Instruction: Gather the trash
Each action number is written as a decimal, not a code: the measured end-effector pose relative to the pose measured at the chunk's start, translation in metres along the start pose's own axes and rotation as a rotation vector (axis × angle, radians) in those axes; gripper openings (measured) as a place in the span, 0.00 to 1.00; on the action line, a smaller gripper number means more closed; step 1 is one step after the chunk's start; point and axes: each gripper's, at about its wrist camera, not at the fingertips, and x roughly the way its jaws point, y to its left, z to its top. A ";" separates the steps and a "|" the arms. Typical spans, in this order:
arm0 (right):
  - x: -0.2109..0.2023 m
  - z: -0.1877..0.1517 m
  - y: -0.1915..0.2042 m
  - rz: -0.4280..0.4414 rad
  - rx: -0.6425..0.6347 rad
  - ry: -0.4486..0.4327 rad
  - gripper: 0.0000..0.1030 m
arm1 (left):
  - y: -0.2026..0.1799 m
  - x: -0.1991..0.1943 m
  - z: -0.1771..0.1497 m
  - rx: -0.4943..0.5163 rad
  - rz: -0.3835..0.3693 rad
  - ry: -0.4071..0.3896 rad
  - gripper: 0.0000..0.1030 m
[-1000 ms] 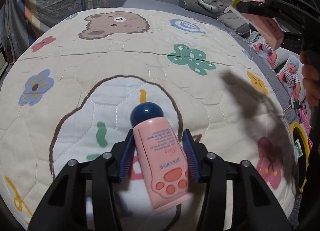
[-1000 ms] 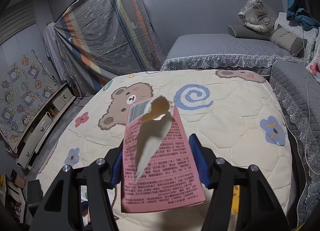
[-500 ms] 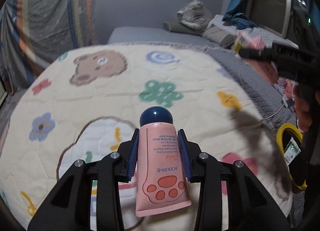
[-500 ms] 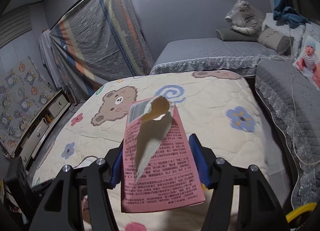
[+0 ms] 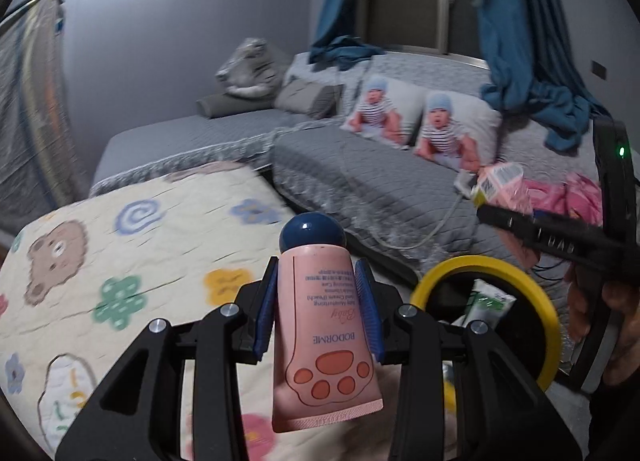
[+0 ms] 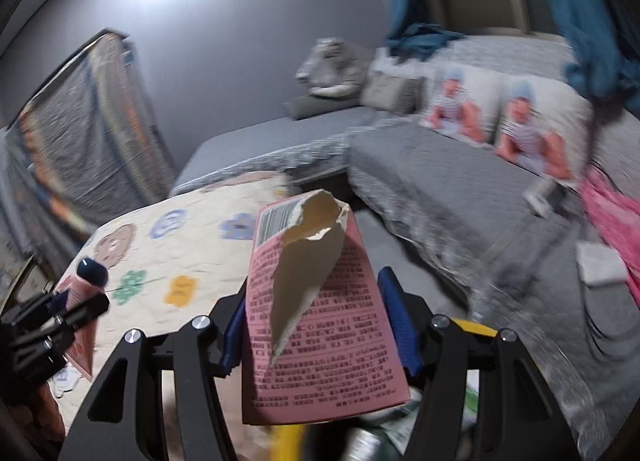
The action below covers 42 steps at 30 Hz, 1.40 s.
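Observation:
My left gripper (image 5: 318, 297) is shut on a pink lotion tube (image 5: 326, 333) with a dark blue cap and a paw print, held in the air. My right gripper (image 6: 316, 313) is shut on a torn pink carton (image 6: 320, 317). A yellow-rimmed bin (image 5: 486, 267) with trash inside stands at the lower right of the left wrist view, just right of the tube. In the right wrist view the bin (image 6: 476, 327) lies under and behind the carton. The right gripper and carton (image 5: 504, 185) also show above the bin. The left gripper with the tube (image 6: 80, 293) shows at left.
A cream quilt (image 5: 120, 261) with bears and flowers covers the bed at left. A grey sofa (image 5: 360, 173) with two baby-print pillows (image 5: 420, 117), a pink cloth (image 6: 612, 221) and a cable runs behind the bin. Blue curtains (image 5: 512, 21) hang at the back.
Both grippers have swung right, away from over the quilt toward the yellow-rimmed bin. The left gripper closed on the tube and lifted it off the quilt. The carton stays gripped.

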 end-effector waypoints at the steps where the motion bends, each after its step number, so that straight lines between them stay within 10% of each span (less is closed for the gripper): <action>1: -0.005 -0.008 -0.013 -0.035 0.015 0.000 0.55 | -0.012 0.004 0.003 0.017 -0.016 -0.007 0.34; 12: -0.030 -0.067 -0.080 -0.163 0.109 0.038 0.55 | -0.104 0.034 0.013 0.097 -0.134 -0.042 0.34; 24: -0.013 -0.076 -0.080 -0.213 0.094 0.098 0.59 | -0.109 0.064 0.003 0.030 -0.154 0.030 0.36; 27: -0.011 -0.076 -0.079 -0.274 0.079 0.090 0.67 | -0.099 0.064 0.002 -0.015 -0.144 0.028 0.67; 34: -0.023 -0.067 -0.084 -0.344 0.121 0.044 0.83 | -0.069 0.043 0.003 -0.076 -0.102 -0.046 0.92; 42: -0.024 -0.061 -0.056 -0.466 0.041 -0.037 0.92 | -0.027 0.004 0.002 -0.093 0.027 -0.146 0.92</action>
